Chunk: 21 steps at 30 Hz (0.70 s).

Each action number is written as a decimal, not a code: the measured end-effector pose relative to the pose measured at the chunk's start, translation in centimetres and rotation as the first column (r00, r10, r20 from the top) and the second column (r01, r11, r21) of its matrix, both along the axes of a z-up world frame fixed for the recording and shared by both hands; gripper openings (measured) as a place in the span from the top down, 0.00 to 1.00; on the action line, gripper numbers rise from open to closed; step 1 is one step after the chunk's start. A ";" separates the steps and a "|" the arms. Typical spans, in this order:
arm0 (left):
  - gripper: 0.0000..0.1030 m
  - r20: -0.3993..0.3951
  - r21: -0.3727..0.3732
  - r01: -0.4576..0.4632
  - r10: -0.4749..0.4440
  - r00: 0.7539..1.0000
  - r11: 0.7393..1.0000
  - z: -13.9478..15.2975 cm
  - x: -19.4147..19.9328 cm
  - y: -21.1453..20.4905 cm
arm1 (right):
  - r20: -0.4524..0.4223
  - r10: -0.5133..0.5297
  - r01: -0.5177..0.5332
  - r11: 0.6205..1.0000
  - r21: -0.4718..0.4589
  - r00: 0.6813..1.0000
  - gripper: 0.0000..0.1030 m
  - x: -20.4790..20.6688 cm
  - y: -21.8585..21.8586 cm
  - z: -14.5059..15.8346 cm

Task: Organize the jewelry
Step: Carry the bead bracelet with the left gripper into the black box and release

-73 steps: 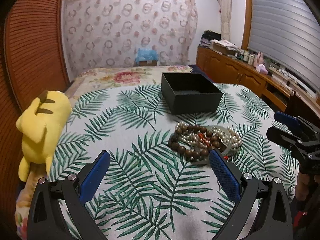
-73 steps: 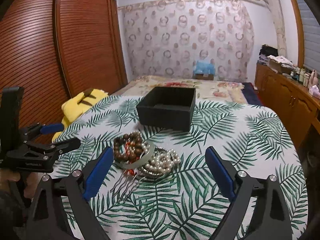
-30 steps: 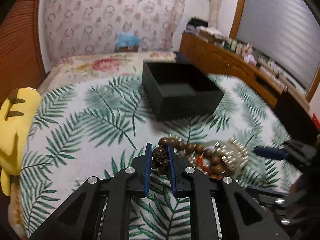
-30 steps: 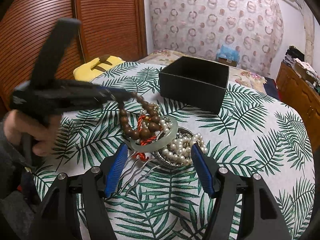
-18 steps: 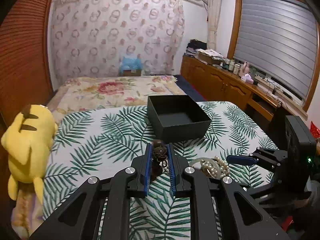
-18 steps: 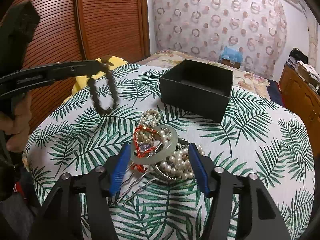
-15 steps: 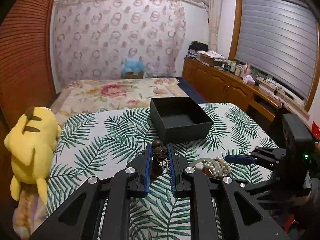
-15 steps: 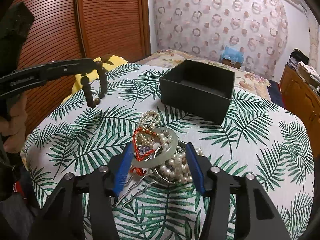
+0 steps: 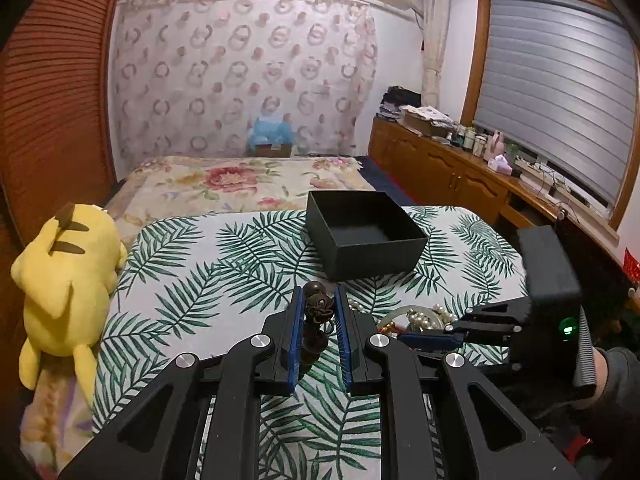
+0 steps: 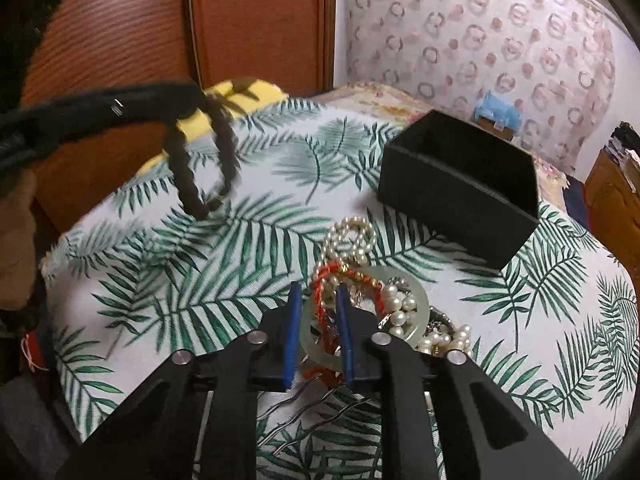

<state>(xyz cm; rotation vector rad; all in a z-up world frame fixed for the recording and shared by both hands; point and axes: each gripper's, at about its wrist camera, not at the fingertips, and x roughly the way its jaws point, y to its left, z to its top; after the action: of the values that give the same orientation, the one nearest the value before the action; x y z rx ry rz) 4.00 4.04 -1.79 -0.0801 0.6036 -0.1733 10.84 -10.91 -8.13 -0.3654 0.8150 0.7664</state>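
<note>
Over the leaf-print cloth (image 10: 224, 296), the left gripper (image 9: 318, 300) pinches a dangling brown wooden bead bracelet (image 10: 200, 160). Rightward, the right gripper (image 10: 318, 300) is closing around the smooth jade bangle (image 10: 420, 300) and red cord (image 10: 320, 304), near the matte black box (image 10: 460, 192).

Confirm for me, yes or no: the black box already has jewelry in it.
No, the black box shows only its bare dark floor in the left wrist view.

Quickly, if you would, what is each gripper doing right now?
Left gripper: shut on the dark brown wooden bead bracelet.
Right gripper: closing on the red braided cord bracelet in the pile.
</note>
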 end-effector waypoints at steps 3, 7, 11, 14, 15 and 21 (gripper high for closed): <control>0.86 -0.003 -0.001 -0.004 0.004 1.000 1.000 -0.1 0.0 0.2 | 0.014 0.000 0.000 1.000 -0.008 1.000 0.97 0.0 0.1 0.1; 0.86 -0.006 -0.009 -0.003 0.003 1.000 1.000 -0.2 0.2 0.3 | 0.016 -0.006 0.005 0.999 0.035 1.000 0.97 0.3 -0.5 0.7; 0.86 -0.005 -0.009 0.003 -0.003 1.000 1.000 -0.1 0.4 0.1 | 0.040 -0.021 0.018 0.997 0.073 0.999 0.97 0.8 -1.0 1.9; 0.86 0.000 -0.005 0.005 -0.005 1.000 1.000 0.0 0.6 0.0 | 0.065 -0.030 0.022 0.992 0.124 0.997 0.97 1.0 -1.9 3.5; 0.86 0.003 -0.003 0.005 -0.005 1.000 1.000 0.2 0.7 0.0 | 0.073 -0.036 0.025 0.989 0.143 0.997 0.97 0.8 -2.4 4.1; 0.86 0.011 -0.013 0.012 -0.012 1.000 1.000 0.7 1.5 0.0 | 0.112 -0.056 0.033 0.981 0.193 0.992 0.97 1.7 -4.3 7.3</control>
<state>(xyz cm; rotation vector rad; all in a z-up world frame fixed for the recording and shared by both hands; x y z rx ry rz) 5.53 3.99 -1.04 -0.0880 0.5919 -0.1890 12.55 -15.18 -0.87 -0.2170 0.6312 0.7671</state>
